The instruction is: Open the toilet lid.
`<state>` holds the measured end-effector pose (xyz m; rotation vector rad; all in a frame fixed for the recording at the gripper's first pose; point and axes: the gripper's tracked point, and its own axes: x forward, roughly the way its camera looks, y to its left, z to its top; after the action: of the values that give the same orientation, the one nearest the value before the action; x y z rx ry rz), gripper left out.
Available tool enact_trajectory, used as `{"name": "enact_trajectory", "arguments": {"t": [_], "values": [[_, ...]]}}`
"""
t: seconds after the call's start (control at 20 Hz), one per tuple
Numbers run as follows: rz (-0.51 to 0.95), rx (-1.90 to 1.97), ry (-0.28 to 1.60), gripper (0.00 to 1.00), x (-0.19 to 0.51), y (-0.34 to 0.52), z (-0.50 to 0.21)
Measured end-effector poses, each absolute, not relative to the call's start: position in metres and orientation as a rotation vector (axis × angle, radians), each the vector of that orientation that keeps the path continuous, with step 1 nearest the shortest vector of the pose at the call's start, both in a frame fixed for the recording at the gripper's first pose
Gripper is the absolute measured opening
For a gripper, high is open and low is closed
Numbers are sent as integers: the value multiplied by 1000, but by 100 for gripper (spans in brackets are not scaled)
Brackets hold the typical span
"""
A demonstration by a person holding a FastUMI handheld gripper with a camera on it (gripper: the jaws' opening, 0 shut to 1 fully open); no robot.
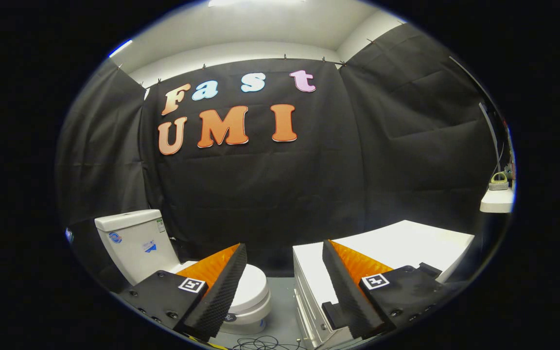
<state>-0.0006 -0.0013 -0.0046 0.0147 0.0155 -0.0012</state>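
White plastic toilet lid (253,287) is lying closed, below and beyond the left finger of the wide-open, empty tool (284,284).

Grey floor (280,301), with the booth's furniture standing on it.
We're looking at the white toilet (163,262), lid down, standing on the floor to one side, a white cabinet (382,253) just across the bare strip from it, and a tangle of dark cable (260,343) lying between them.
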Motion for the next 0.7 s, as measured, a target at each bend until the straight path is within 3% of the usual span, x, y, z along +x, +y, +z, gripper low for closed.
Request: {"name": "enact_trajectory", "arguments": {"t": [0.7], "values": [[36,-19,-19,100,-10,19,8]]}}
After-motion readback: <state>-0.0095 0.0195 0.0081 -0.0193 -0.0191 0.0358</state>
